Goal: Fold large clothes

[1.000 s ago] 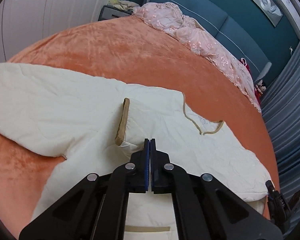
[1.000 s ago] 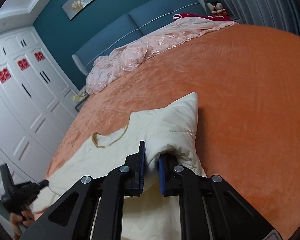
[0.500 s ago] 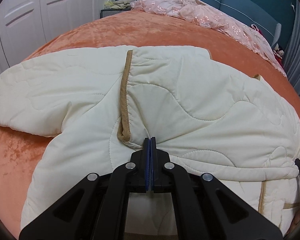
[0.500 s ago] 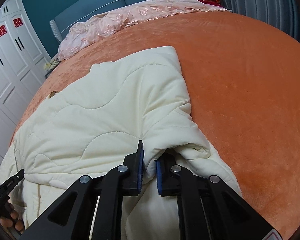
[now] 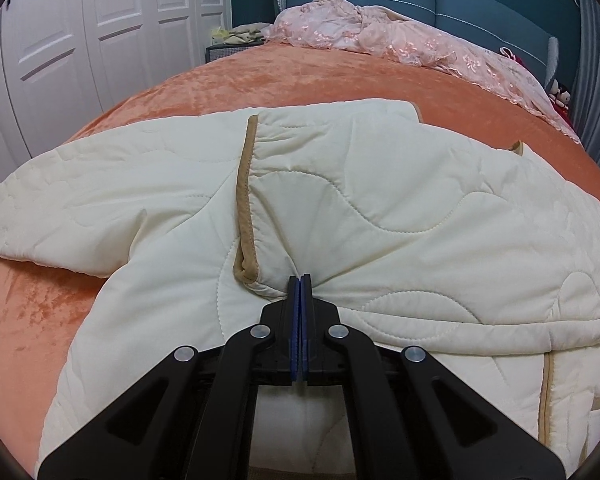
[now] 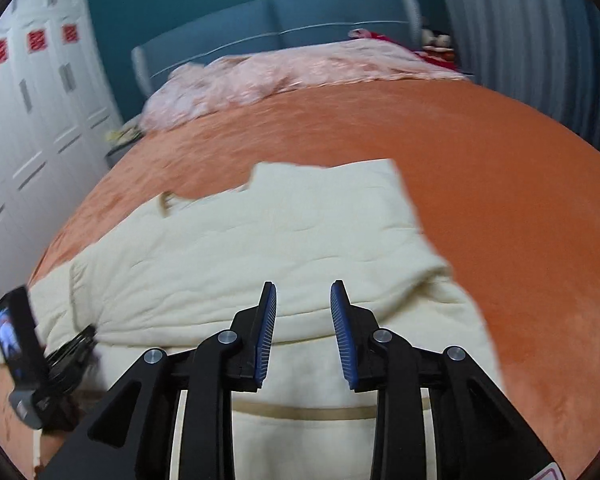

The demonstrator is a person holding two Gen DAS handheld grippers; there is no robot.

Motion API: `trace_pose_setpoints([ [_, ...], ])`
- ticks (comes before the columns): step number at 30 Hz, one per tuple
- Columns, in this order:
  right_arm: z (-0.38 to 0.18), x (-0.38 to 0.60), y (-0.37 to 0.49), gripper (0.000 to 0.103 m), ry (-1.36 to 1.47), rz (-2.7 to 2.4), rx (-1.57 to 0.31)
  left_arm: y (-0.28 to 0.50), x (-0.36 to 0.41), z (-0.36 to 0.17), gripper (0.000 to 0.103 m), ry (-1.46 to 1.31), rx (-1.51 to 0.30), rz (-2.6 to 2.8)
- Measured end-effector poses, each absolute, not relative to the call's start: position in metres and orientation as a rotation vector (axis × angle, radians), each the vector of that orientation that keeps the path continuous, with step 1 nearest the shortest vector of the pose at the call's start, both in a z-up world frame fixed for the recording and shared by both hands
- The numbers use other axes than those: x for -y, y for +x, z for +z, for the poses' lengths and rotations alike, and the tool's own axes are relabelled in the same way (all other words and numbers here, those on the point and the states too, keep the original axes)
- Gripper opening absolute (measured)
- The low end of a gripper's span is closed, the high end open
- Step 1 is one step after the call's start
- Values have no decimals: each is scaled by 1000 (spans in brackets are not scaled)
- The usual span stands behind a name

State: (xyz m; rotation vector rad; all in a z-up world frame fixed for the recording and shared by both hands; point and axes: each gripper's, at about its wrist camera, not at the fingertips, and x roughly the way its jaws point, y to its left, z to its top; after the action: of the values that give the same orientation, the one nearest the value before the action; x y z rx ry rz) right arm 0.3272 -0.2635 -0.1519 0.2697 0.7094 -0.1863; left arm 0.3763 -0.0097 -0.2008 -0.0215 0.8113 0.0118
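The cream quilted garment lies folded over on the orange bedspread. The left gripper is pinched tight on a fold of it beside the tan trim. The right gripper has just been opening; its pads stand apart above the cloth, nothing between them. That view is motion-blurred, and the garment's near edge is cut off.

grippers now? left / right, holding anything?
Left gripper: shut, pinching a fold of the cream quilted garment.
Right gripper: open, jaws have just been opening, nothing between the pads; garment lies below it.
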Motion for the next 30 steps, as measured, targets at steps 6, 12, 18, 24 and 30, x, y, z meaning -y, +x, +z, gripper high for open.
trace_pose_setpoints([
  [6,-180,176,393,22,147,39,-814,375,5,-201,0,-62,-804,-7],
  [12,-222,160,398,22,122,19,-845,375,3,-204,0,-76,-793,-14],
  [18,-229,144,394,22,18,-27,-808,374,5,-204,0,-77,-780,-12],
  [24,-231,146,394,21,18,-27,-790,374,-7,-199,0,-162,-788,-43],
  [30,-231,147,395,21,23,-25,-792,344,-87,-165,54,-414,-792,-78],
])
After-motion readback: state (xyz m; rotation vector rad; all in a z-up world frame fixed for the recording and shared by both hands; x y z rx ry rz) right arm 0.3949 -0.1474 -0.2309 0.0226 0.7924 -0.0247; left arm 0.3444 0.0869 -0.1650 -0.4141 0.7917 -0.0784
